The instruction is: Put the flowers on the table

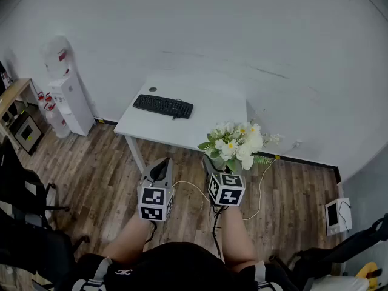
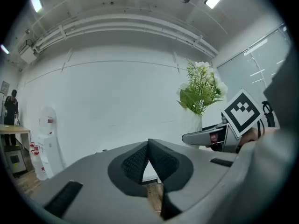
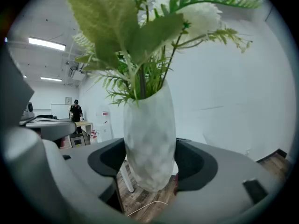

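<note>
White and green over brown wood.
I see white and cream flowers (image 1: 233, 143) with green leaves in a frosted white, dimpled vase (image 3: 149, 139); white table (image 1: 206, 117), black keyboard (image 1: 162, 106), brown wood-grain floor (image 1: 103, 180).

no text can be read anywhere. the square markers (image 1: 153, 201) at lower centre carry black-and-white patterns, not letters. red labels (image 1: 62, 56) on the water dispenser (image 1: 70, 99), upper left, are too small to read.
</note>
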`<move>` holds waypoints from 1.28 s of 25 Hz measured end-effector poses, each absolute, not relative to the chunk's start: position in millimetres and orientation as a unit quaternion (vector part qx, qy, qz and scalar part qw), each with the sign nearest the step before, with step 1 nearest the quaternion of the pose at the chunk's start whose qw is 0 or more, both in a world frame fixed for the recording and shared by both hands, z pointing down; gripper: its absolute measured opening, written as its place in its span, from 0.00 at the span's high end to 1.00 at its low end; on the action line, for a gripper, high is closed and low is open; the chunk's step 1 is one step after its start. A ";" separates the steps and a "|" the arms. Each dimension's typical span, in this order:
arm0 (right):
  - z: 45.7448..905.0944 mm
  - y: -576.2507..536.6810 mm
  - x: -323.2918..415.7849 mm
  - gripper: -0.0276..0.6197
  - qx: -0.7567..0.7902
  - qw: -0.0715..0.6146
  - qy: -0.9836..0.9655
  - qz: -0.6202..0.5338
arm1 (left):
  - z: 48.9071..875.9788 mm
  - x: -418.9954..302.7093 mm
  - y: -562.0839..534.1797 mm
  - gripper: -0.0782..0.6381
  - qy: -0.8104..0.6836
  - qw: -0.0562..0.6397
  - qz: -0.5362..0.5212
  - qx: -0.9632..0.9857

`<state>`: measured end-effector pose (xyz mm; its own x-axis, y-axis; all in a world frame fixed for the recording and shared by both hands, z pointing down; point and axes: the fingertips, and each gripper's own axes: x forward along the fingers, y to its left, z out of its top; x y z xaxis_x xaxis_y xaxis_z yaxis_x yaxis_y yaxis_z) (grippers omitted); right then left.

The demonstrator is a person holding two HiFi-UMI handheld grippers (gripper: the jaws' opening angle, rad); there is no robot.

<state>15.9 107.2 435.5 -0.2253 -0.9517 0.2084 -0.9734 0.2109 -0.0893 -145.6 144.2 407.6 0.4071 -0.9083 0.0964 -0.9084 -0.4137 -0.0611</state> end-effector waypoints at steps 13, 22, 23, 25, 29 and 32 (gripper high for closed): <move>433.1 131.8 14.6 0.43 0.622 0.043 -0.773 0.116 | 413.2 -145.7 164.7 0.89 -0.532 0.022 0.058 0.844; 439.8 129.0 3.4 0.43 0.630 0.050 -0.767 0.114 | 416.8 -162.8 156.8 0.89 -0.535 0.024 0.052 0.843; 441.5 129.5 0.8 0.43 0.631 0.050 -0.766 0.114 | 419.1 -166.1 156.7 0.89 -0.535 0.025 0.052 0.843; 444.5 130.5 -3.8 0.43 0.633 0.049 -0.765 0.112 | 424.4 -172.2 156.3 0.89 -0.533 0.027 0.053 0.844; 449.5 132.7 -13.1 0.43 0.635 0.037 -0.762 0.119 | 433.1 -187.0 156.8 0.89 -0.529 0.029 0.057 0.846; 450.4 135.1 -17.2 0.43 0.638 0.033 -0.760 0.120 | 436.4 -197.4 158.5 0.89 -0.531 0.031 0.059 0.845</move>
